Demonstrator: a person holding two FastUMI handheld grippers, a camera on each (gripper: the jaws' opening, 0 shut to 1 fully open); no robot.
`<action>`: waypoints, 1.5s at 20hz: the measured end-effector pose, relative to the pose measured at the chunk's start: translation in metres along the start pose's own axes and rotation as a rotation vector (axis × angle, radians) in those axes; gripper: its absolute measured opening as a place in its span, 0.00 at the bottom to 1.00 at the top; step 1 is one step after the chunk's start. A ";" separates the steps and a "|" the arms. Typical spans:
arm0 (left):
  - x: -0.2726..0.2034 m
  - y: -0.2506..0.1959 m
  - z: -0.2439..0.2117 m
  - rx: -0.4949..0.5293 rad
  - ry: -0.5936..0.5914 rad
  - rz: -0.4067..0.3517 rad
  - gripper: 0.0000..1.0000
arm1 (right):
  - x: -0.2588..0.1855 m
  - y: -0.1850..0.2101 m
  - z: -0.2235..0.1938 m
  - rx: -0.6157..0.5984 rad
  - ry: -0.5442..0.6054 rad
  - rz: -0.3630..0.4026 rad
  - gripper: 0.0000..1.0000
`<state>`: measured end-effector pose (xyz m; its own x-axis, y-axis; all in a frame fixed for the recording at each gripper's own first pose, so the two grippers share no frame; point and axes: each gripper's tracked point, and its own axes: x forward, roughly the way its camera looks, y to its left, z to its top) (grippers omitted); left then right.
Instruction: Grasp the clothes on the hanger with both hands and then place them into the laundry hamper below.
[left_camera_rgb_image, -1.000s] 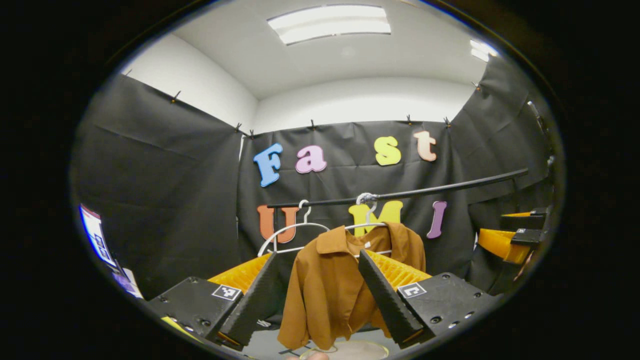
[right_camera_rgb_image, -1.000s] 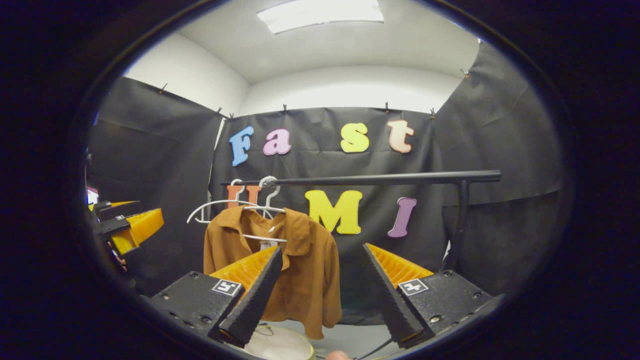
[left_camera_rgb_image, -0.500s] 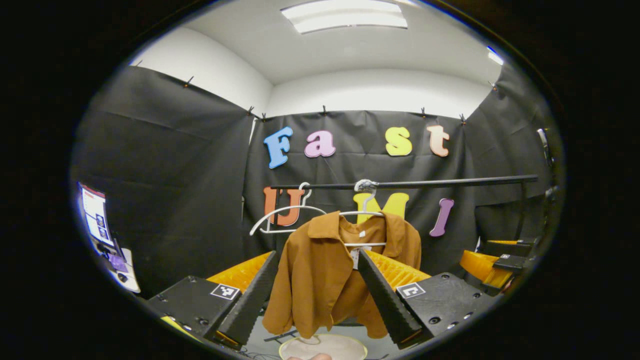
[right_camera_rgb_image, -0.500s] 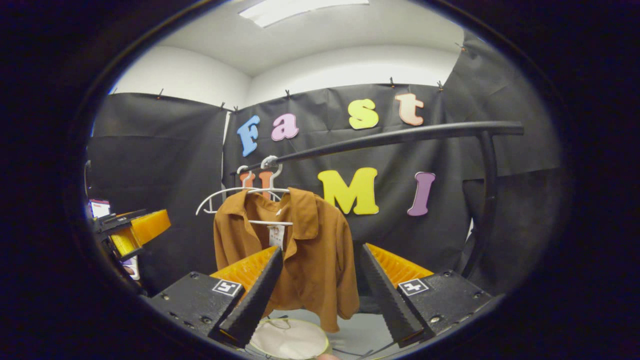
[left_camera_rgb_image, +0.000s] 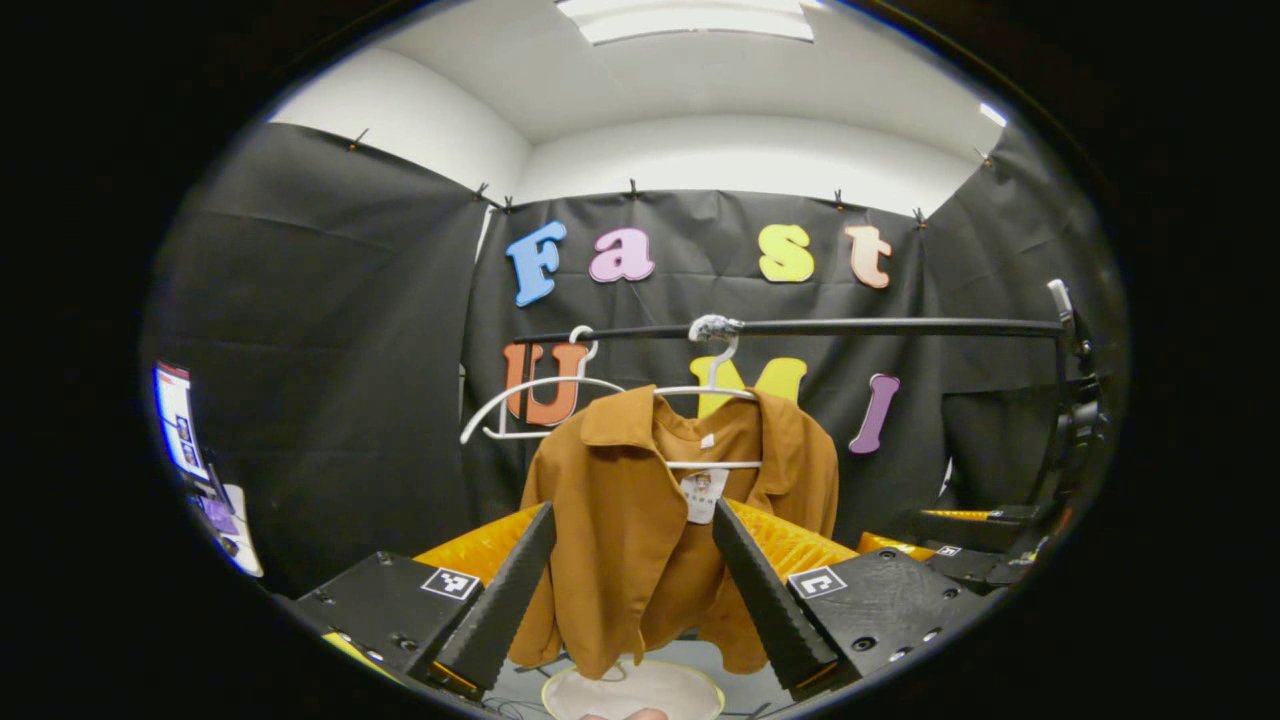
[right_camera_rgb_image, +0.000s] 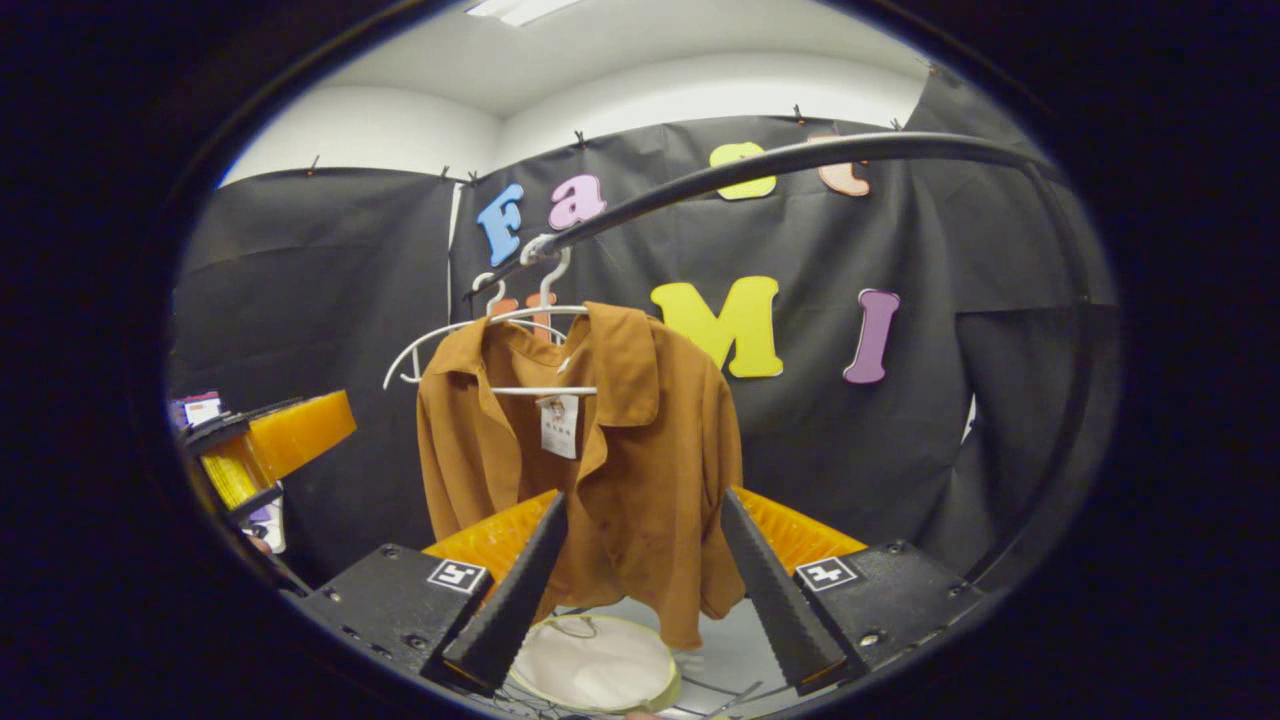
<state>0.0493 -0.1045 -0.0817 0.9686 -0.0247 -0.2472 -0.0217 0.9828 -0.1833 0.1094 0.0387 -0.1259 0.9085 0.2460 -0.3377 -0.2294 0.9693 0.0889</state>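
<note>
Brown shirt (left_camera_rgb_image: 665, 520) hangs on white hanger (left_camera_rgb_image: 712, 385) from black rail (left_camera_rgb_image: 880, 326), over round hamper (right_camera_rgb_image: 598, 664) below. Both grippers have closed in since 1 s ago; shirt now framed between the fingers. Left gripper (left_camera_rgb_image: 632, 590) spread, holding nothing. Right gripper (right_camera_rgb_image: 640, 590) spread, not yet touching cloth. Second, bare hanger (left_camera_rgb_image: 520, 395) beside it.

- The shirt (left_camera_rgb_image: 650, 540) is brown cloth, matt and soft-looking, with a slightly napped surface; a small paper tag (left_camera_rgb_image: 703, 495) hangs at its collar.
- The hanger (left_camera_rgb_image: 712, 385) carrying it is thin, smooth white wire or plastic; which one is unclear.
- The rail (left_camera_rgb_image: 880, 326) is a smooth dark tube with a dull sheen.
- The hamper (right_camera_rgb_image: 598, 664) has a pale cloth lining and a light rim.
- The booth wall (left_camera_rgb_image: 330, 330) is matt black cloth, creased.
</note>
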 end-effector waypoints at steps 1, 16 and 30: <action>0.011 -0.003 -0.007 -0.002 0.017 -0.018 1.00 | 0.009 0.004 -0.002 0.013 0.010 0.004 0.97; 0.151 0.000 -0.041 -0.106 0.119 -0.106 1.00 | 0.130 0.024 -0.017 0.164 0.060 -0.045 0.97; 0.202 0.017 -0.050 -0.202 0.130 -0.037 0.92 | 0.209 0.027 0.003 0.399 -0.037 -0.054 0.88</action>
<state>0.2319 -0.1023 -0.1825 0.9301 -0.0959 -0.3545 -0.0488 0.9245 -0.3780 0.2938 0.1163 -0.1914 0.9293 0.1874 -0.3183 -0.0341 0.9016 0.4313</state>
